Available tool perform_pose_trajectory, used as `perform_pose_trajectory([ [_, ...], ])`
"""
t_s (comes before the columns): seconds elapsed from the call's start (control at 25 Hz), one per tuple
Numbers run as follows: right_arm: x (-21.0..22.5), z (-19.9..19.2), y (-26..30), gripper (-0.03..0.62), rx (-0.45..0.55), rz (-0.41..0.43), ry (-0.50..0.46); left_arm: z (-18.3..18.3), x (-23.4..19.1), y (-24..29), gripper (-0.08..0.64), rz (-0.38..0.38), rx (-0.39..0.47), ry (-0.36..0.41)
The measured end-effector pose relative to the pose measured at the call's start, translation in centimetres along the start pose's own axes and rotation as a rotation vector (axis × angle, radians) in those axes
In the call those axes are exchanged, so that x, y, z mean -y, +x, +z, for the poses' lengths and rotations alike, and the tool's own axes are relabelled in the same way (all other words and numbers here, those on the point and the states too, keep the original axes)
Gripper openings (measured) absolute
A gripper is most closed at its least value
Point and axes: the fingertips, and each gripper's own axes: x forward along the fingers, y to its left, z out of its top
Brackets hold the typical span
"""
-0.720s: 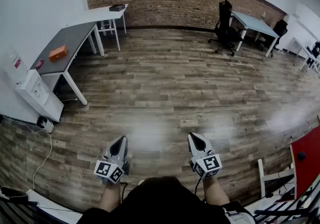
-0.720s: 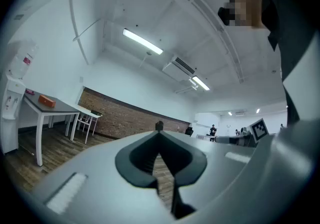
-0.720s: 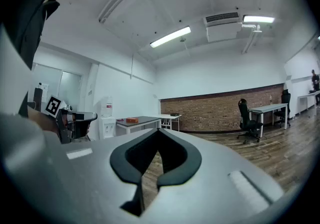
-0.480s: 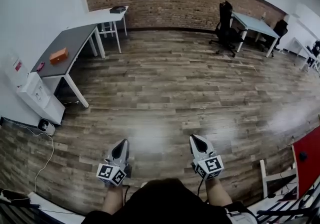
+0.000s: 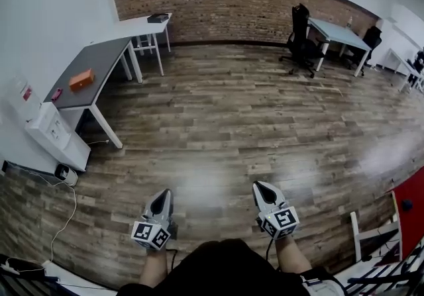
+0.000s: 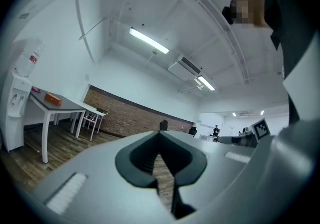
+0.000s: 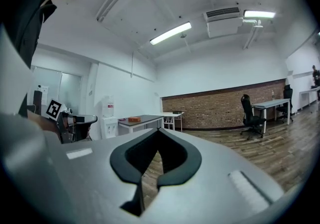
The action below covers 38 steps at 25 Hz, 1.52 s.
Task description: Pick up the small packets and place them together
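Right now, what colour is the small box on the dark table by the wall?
The box is orange; the head view shows it best.

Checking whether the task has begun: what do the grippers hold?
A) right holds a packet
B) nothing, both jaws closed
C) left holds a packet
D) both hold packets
B: the left gripper and right gripper both show jaws together, nothing between them.

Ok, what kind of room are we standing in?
Likely an open office or lab: a grey desk, a black office chair and a water dispenser on a wood floor.
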Motion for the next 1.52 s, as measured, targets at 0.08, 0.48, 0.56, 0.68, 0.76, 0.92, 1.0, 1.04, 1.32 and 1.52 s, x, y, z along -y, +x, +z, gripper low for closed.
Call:
perform_pose_trajectory([
  [0.08, -0.5, 0.3, 0.6, 0.002, 0.013, 0.002, 0.008, 0.4, -0.5, -0.1, -0.002, -0.003, 0.003, 0.007],
  [0.48, -5.4, 1.0, 5.4, 0.002, 0.041, 0.01, 0.007, 2.6, -5.3, -2.7, -0.002, 0.013, 0.023, 0.019],
  [0.56, -6.3, 0.6, 6.1, 0.002, 0.037, 0.009, 0.001, 2.5, -6.0, -3.3, -0.002, 0.017, 0.017, 0.04],
  [0.68, -7.4, -0.6, 7.0, 0.002, 0.012, 0.002, 0.006, 1.9, -7.6, -4.6, -0.002, 0.039, 0.002, 0.042],
  [0.76, -7.7, -0.7, 7.8, 0.002, -0.004, 0.021, -0.003, 1.6, -8.6, -5.0, -0.002, 0.07, 0.006, 0.02],
  [0.92, -5.9, 0.2, 9.8, 0.002, 0.006, 0.028, -0.027, 1.5, -10.4, -4.5, -0.002, 0.108, 0.004, 0.015],
  [1.0, -4.6, 1.0, 11.3, 0.002, 0.023, 0.027, -0.022, 1.6, -11.4, -3.7, 0.0, 0.127, 0.008, 0.021],
  [1.04, -3.9, 1.4, 12.2, 0.002, 0.032, 0.034, -0.019, 1.7, -11.8, -3.0, -0.001, 0.138, 0.014, 0.023],
  [1.32, 2.5, 4.6, 18.5, 0.002, 0.122, 0.091, 0.052, 3.8, -13.7, 3.9, -0.002, 0.181, 0.041, 0.048],
  [1.52, 6.2, 5.6, 22.5, 0.002, 0.126, 0.123, 0.05, 5.0, -15.0, 9.2, -0.002, 0.208, 0.065, 0.07],
])
